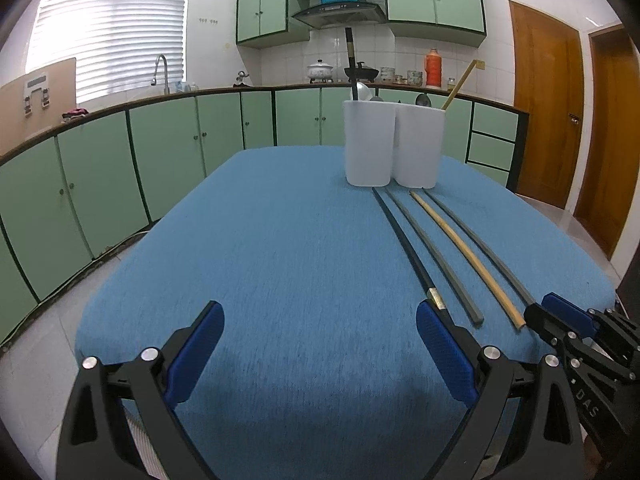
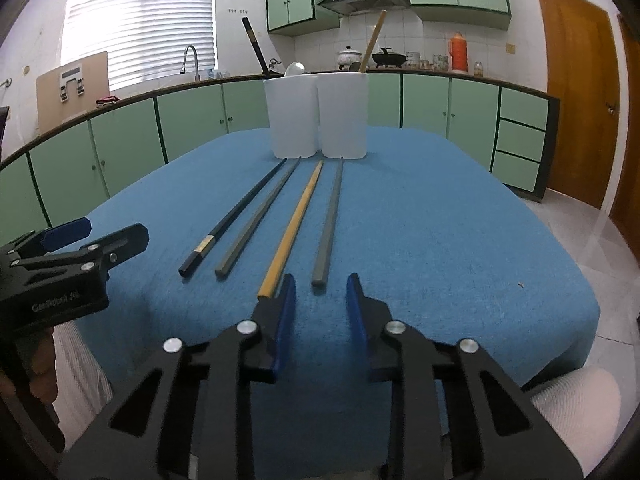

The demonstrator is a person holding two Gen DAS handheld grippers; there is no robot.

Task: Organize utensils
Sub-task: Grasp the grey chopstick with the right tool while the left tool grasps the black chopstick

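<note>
Blue table (image 2: 460, 240): four chopsticks lie side by side, pointing away toward two white holders (image 2: 320, 116). Right gripper (image 2: 320, 292), jaws narrowed, nothing pinched, nearest the grey chopstick (image 2: 329, 224), lined up lengthwise. Left gripper (image 1: 320, 320) spread wide, empty.

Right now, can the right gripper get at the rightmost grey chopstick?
Probably yes. The grey chopstick's near end lies just ahead of the right gripper, whose jaws stand apart with nothing between them; bare blue cloth surrounds it.
</note>
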